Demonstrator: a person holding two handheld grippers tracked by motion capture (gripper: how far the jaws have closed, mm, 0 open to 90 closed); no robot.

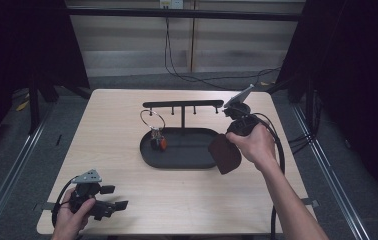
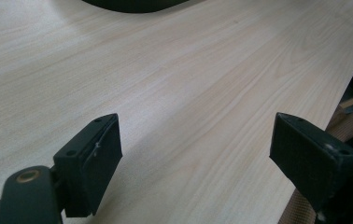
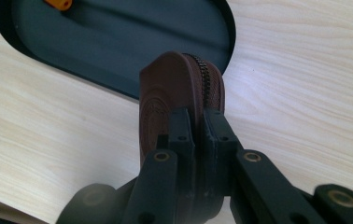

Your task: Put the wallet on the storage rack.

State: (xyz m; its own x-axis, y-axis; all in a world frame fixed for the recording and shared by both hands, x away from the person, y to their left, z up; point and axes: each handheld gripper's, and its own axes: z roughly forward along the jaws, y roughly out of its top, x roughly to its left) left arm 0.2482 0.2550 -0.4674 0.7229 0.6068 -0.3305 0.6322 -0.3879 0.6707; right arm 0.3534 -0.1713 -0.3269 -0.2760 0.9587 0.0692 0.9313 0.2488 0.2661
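— Pouch position?
— Brown zip pouch (image 3: 174,93) hangs over the black tray's (image 1: 177,157) right edge, pinched by right gripper (image 3: 195,126) fingers.
— Left gripper (image 2: 193,149)?
— Fingers wide apart, holding nothing, low over the surface (image 1: 127,110).

High view: fixed above the near side, looking forward and down over the whole table (image 1: 127,115). Gripper views: each rides low, close to the tabletop (right one nearest), both catching the black tray (image 3: 118,46) also seen overhead.
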